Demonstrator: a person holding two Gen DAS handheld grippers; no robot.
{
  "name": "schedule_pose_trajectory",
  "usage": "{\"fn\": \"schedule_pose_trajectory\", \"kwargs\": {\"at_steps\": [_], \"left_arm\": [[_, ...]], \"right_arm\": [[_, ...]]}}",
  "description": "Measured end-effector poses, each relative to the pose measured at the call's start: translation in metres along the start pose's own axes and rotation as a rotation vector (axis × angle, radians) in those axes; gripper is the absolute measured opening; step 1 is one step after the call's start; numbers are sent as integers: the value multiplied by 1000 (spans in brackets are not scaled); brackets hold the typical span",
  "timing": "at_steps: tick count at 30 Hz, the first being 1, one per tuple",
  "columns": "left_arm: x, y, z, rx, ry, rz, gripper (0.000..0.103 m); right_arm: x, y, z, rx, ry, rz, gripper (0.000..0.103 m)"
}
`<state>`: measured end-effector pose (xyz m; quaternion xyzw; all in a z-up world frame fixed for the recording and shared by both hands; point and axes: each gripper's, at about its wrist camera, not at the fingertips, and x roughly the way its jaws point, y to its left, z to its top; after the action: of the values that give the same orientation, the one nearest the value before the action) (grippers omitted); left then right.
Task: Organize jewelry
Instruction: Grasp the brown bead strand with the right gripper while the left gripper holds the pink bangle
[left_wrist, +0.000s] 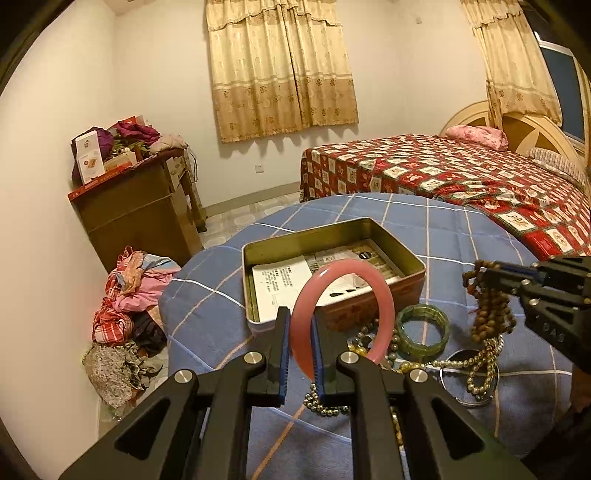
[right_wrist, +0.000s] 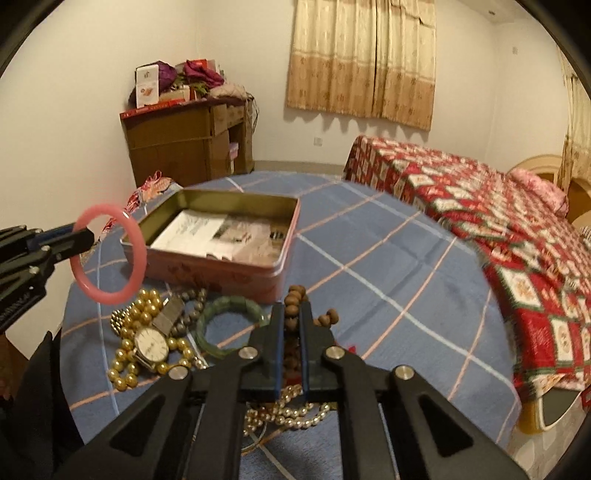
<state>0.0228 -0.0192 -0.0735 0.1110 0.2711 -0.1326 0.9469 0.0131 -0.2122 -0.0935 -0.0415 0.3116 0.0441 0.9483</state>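
Observation:
My left gripper (left_wrist: 300, 322) is shut on a pink bangle (left_wrist: 384, 291) and holds it upright in the air in front of the open tin box (left_wrist: 413, 258); the bangle (right_wrist: 129, 229) also shows at the left of the right wrist view. My right gripper (right_wrist: 291, 314) is shut on a brown wooden bead string (right_wrist: 295, 293), lifted above the table; the string (left_wrist: 491, 314) hangs at the right of the left wrist view. On the blue checked cloth (right_wrist: 369, 295) lie a green bangle (right_wrist: 221, 312), gold pearl beads (right_wrist: 125, 365), a watch (right_wrist: 149, 345) and dark metallic beads (left_wrist: 321, 402).
The tin box (right_wrist: 207, 266) holds printed papers. A bed with a red patterned cover (right_wrist: 498, 240) stands to the right of the table. A wooden desk with clutter (left_wrist: 136, 206) and a pile of clothes on the floor (left_wrist: 125, 306) are at the left.

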Motion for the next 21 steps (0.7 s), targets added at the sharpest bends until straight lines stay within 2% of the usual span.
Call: {"fn": "schedule_pose_trajectory", "kwargs": {"at_steps": [21], "left_arm": [[18,25,44,24,-44,80,10]], "right_arm": [[-2,12,59,-79,-80,-59,9]]}}
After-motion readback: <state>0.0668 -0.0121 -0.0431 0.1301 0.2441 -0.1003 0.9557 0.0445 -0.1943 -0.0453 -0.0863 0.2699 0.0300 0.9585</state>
